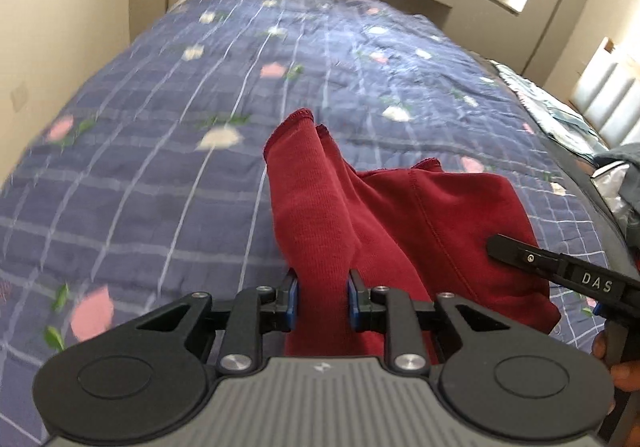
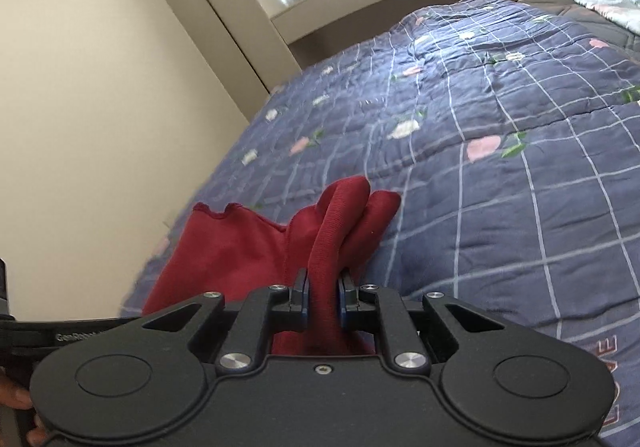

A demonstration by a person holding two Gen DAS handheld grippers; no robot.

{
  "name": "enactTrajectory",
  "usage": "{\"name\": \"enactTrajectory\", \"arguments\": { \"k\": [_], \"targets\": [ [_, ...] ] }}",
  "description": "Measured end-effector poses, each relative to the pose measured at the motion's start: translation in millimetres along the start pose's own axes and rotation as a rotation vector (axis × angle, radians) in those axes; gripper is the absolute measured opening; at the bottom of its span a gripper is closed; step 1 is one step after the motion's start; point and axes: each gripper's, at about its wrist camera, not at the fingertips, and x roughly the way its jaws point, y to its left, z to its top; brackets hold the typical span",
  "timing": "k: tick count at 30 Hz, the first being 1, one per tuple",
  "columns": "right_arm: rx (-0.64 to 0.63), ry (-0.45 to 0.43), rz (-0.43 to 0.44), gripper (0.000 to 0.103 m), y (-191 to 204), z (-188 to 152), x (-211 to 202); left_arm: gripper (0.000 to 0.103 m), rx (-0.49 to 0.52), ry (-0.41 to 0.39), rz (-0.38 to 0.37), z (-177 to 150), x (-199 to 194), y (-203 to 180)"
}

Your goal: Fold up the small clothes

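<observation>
Garment: a small dark red garment (image 1: 400,215), bunched, lower centre of both wrist views, partly lifted above the blue checked bedspread (image 1: 160,127).
Left claw (image 1: 322,297): pinching a thick gather of the red cloth between its blue pads, bottom centre of the left view.
Right claw (image 2: 322,297): pressed together on a rolled ridge of the same cloth, bottom centre of the right view; its tip also shows at the right edge of the left view.
Done so far: garment picked up at two points, one per claw.
Not yet done: no flat, squared fold shows; cloth hangs in loose ridges.
Left to do, as I judge: spread it on the bed, fold, smooth.
Other laundry: greyish cloth (image 1: 624,183) at right edge of left view, unclear.
</observation>
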Motion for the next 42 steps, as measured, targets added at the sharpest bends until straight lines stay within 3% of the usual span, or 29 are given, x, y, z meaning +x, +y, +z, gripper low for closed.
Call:
{"name": "enactTrajectory", "arguments": {
  "k": [4, 7, 8, 10, 12, 21, 33, 42],
  "targets": [
    [-0.084, -0.018, -0.093, 0.022, 3, -13, -2, 0.032, -0.023, -0.017, 0.022, -14, 4, 8],
    [-0.142, -0.023, -0.140, 0.033, 3, -17, -6, 0.052, -0.036, -0.023, 0.064, -18, 4, 7],
    [-0.159, -0.029, -0.149, 0.040, 4, -19, -9, 0.062, -0.035, -0.028, 0.068, -20, 2, 7],
    [-0.184, -0.047, -0.160, 0.049, 6, -21, -17, 0.070, -0.033, -0.044, 0.061, -23, -3, 4],
    [-0.206, -0.069, -0.173, 0.067, 9, -24, -25, 0.079, -0.036, -0.074, 0.066, -29, -15, 1],
    [-0.295, -0.201, -0.163, 0.101, 39, -37, -91, 0.100, -0.038, -0.234, 0.112, -58, -89, -17],
    [-0.386, -0.335, -0.112, 0.102, 75, -95, -194, 0.103, -0.009, -0.423, 0.155, -134, -178, -42],
    [-0.411, -0.363, -0.133, 0.102, 81, -156, -241, 0.103, 0.022, -0.419, 0.170, -202, -196, -43]
  ]
}}
